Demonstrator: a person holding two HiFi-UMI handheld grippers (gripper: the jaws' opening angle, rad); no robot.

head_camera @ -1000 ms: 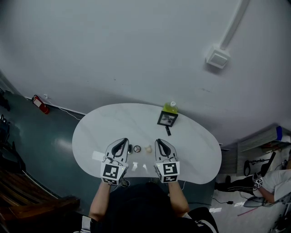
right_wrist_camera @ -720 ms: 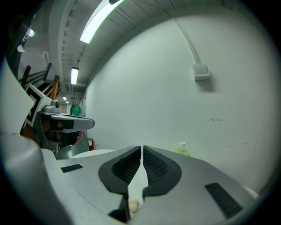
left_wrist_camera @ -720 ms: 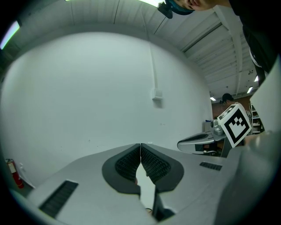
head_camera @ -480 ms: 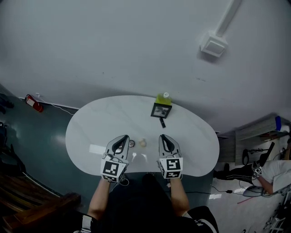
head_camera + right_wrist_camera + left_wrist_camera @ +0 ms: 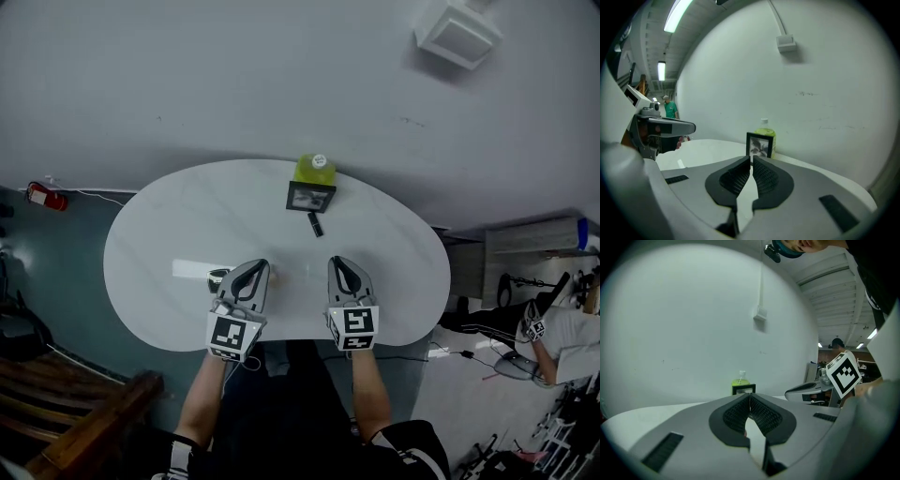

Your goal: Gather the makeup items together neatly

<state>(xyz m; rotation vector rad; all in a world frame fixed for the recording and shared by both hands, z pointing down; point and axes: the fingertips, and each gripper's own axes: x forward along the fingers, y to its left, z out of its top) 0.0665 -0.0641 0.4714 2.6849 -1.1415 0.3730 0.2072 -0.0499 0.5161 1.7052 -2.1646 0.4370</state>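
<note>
Both my grippers are low over the near edge of the white table (image 5: 159, 234), side by side and pointing away from me. My left gripper (image 5: 255, 267) has its jaws pressed together at the tips, and its own view shows nothing between the pads. My right gripper (image 5: 339, 263) is closed too, with only a hairline between its ribbed pads (image 5: 761, 177), and it is empty. The two are well apart from each other.

As for the makeup, a small round dark case (image 5: 218, 277) lies on the table just beside my left gripper, on its outer side. I cannot tell whether the two touch. A short black stick (image 5: 316, 224) lies further out, near the middle of the table and just in front of a black picture frame (image 5: 310, 197). That frame stands upright at the far edge, and a green bottle (image 5: 314, 169) with a white cap sits right behind it against the wall.

In both gripper views the frame and bottle line up dead ahead, past my closed jaws.
</note>
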